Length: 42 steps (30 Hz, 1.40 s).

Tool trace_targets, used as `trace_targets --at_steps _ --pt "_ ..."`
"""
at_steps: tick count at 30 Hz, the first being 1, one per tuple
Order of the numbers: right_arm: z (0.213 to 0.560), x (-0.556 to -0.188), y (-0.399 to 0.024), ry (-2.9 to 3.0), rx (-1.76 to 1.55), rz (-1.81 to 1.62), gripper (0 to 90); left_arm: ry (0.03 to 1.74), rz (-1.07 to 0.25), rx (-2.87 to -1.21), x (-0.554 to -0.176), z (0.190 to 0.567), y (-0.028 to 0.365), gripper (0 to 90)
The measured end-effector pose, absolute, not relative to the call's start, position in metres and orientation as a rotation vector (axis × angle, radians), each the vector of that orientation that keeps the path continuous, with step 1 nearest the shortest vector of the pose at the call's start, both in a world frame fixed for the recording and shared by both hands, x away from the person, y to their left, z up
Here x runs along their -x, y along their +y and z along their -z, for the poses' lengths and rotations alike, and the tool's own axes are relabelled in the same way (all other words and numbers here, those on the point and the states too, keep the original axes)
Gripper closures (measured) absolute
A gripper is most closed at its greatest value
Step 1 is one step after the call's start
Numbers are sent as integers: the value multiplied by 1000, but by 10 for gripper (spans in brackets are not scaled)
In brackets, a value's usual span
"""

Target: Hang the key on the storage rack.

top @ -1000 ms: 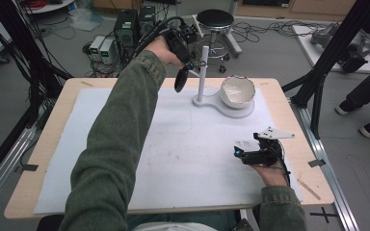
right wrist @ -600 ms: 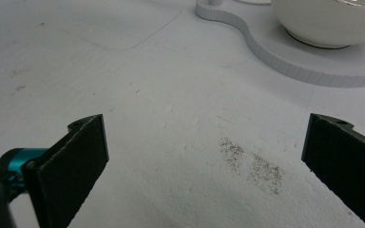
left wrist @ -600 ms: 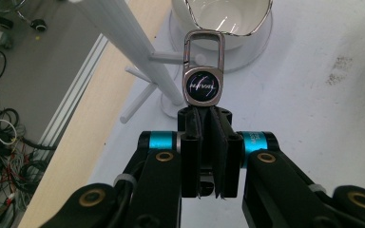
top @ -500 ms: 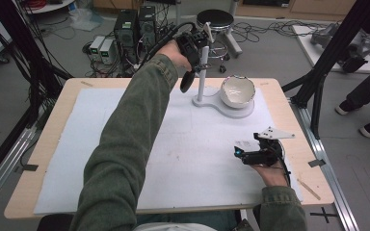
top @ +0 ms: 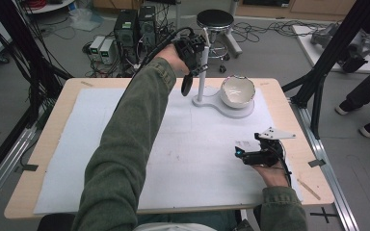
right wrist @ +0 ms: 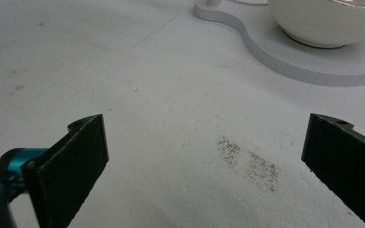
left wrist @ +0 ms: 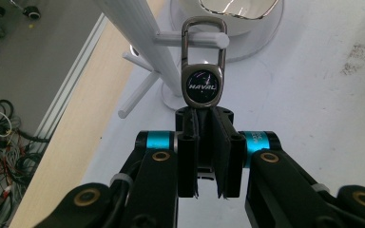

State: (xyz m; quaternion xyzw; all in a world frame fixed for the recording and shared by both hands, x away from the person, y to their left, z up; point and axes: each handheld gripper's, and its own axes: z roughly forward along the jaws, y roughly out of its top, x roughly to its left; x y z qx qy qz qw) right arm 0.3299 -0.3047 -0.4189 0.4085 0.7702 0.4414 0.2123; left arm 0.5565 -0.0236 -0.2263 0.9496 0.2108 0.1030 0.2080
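Note:
A white peg stand point(top: 202, 82) rises from a white base at the table's far side. A metal key ring with a dark round "HAVAL" badge point(left wrist: 203, 61) has its clip looped over one peg point(left wrist: 171, 39) of the stand. My left gripper point(left wrist: 204, 118) is shut on the dark strap just behind the badge. In the high view, the left gripper point(top: 193, 49) is raised beside the top of the pole, at the end of an outstretched arm. My right gripper point(top: 241, 154) lies near the table's right side, jaws wide open and nothing between them point(right wrist: 204, 156).
A white bowl point(top: 237, 91) sits on the stand's base point(top: 221, 107), right of the pole. More pegs point(left wrist: 140, 94) stick out lower on the stand. A white mat point(top: 101, 159) covers the wooden table. A stool point(top: 215, 19) and cables are behind the table.
The left arm has moved right and slightly down, bringing the gripper up against the stand's pole. The right hand and its gripper have stayed still.

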Motion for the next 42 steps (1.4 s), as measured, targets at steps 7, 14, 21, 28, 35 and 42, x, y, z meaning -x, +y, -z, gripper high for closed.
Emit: trace_targets --at_steps 7,14,21,28,35,42 --pt "419 -329 -307 2131 -1137 -1226 5 626 -242 -2602 -558 227 -25 590" --pt "419 -327 -309 2121 -1138 -1236 6 645 -295 -2667 -556 233 -24 236" --pt "419 -326 -309 2117 -1145 -1237 5 655 -229 -2637 -557 234 -13 56" --pt "418 -325 -309 2108 -1147 -1246 6 672 -171 -2644 -552 236 -1 27" --pt "418 -324 -308 2106 -1142 -1251 6 700 -179 -2571 -533 252 21 17" --pt "418 -324 -308 2107 -1138 -1248 6 737 -155 -2542 -523 269 46 17"
